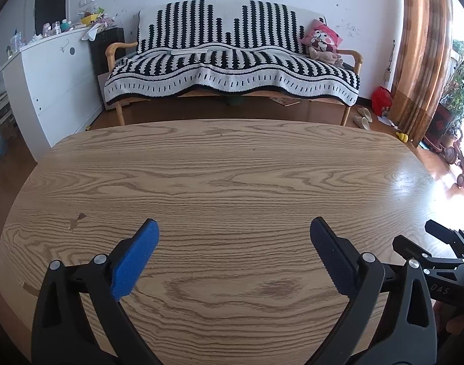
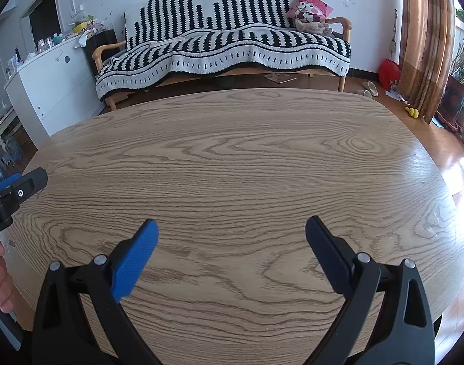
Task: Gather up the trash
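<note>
No trash shows on the wooden table (image 1: 232,167) in either view. My left gripper (image 1: 234,231) is open and empty, held above the near part of the table. My right gripper (image 2: 232,228) is open and empty too, above the same table (image 2: 247,158). The right gripper's black body (image 1: 444,261) shows at the right edge of the left wrist view. The left gripper's tip (image 2: 15,188) shows at the left edge of the right wrist view, with the person's hand below it.
A sofa with a black-and-white striped blanket (image 1: 232,57) stands behind the table, with a pink cushion (image 1: 321,38) on it. A white cabinet (image 1: 55,82) with clutter on top is at the left. A red bag (image 1: 381,99), slippers and curtains (image 1: 420,54) are at the right.
</note>
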Available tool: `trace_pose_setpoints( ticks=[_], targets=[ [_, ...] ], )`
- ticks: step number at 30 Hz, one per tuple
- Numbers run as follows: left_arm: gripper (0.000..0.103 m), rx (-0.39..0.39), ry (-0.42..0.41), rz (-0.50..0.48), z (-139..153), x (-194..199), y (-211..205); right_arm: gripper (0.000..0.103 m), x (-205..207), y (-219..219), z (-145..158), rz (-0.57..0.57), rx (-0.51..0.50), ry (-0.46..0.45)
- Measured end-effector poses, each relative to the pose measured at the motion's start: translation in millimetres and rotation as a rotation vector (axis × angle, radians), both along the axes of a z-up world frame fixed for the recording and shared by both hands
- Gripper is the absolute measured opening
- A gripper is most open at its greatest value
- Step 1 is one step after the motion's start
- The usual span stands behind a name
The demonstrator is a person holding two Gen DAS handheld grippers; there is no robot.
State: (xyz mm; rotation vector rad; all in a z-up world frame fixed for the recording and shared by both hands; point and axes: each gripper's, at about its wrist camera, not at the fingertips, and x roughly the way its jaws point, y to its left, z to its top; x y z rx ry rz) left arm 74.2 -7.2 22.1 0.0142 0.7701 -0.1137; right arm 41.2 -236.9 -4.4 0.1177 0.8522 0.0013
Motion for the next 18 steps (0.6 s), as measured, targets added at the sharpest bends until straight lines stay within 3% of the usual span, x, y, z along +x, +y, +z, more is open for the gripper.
trace_pose_setpoints(
  ticks=[18],
  targets=[
    [0.097, -0.006, 0.015, 0.001, -3.7, -2.8, 1.6, 0.094, -0.5, -0.7, 0.5, 0.000, -0.005, -0.003]
  ],
)
